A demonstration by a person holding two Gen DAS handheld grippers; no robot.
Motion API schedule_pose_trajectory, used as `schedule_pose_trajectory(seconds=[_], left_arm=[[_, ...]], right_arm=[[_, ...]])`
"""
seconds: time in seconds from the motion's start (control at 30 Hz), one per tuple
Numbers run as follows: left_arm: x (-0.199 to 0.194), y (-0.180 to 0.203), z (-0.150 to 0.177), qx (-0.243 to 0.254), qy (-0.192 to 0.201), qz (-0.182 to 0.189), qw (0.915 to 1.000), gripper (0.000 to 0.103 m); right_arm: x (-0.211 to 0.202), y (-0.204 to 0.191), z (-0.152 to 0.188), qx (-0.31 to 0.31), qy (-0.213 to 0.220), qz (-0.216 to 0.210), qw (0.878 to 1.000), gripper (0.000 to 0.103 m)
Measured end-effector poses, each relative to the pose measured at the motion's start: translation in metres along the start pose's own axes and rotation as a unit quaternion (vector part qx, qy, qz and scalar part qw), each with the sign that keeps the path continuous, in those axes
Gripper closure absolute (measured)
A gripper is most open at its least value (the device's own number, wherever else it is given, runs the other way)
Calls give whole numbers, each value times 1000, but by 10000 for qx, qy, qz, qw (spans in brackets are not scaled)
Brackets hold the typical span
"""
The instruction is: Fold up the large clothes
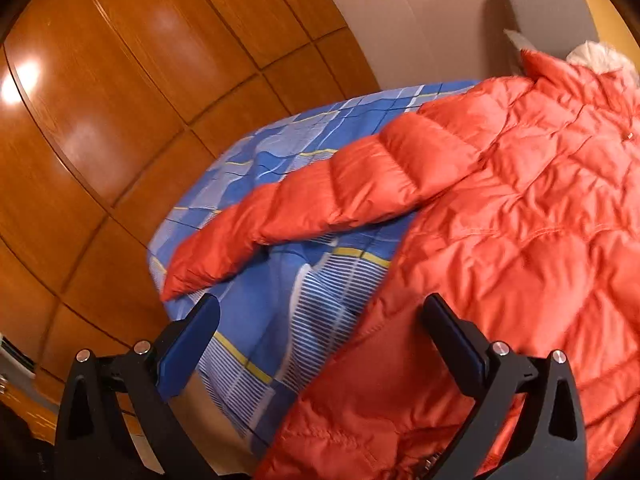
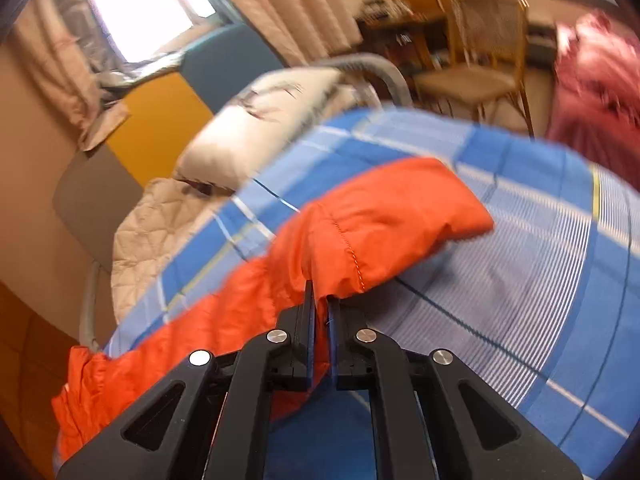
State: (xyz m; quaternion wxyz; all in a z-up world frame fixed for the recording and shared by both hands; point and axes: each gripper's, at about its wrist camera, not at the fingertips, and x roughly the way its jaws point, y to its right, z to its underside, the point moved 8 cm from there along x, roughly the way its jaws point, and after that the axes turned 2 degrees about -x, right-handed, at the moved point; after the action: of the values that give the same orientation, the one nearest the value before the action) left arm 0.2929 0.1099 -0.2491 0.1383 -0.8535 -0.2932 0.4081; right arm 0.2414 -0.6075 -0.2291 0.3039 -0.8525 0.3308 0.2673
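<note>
Tongs on the left point(image 1: 320, 312) gape wide at lower frame above the quilted orange puffer jacket point(image 1: 500, 220), spread across the blue checked bedsheet point(image 1: 280, 300); right tongs point(image 2: 319, 300) pinch its sleeve point(image 2: 380, 220), centre frame.

Bedroom — bed point(image 2: 540, 240), pillow point(image 2: 256, 132) (wooden wardrobe point(image 1: 120, 120)).

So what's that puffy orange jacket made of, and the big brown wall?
The orange jacket looks like thin, slightly shiny nylon-type cloth over soft filling: stitched puffy squares, fine crinkles. The brown wall seems to be varnished wood panels: glossy light glare, visible seams.
</note>
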Motion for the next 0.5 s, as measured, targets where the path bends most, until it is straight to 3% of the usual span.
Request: schedule_pose_trajectory(seconds=[0.23,0.33,0.5], left_arm=[[7,8,8,57,-42,40,10000,2],[13,9,12,-73,-120,236,9996,2],[22,8,19,-309,-265,599,9974,2]], right_arm=[[-38,-78,0,-1290,364,-171,9908,98],[-51,-121,14,-1854,430,-388,9809,98],[-70,-204,58,-2830,454,-870,9541,98]])
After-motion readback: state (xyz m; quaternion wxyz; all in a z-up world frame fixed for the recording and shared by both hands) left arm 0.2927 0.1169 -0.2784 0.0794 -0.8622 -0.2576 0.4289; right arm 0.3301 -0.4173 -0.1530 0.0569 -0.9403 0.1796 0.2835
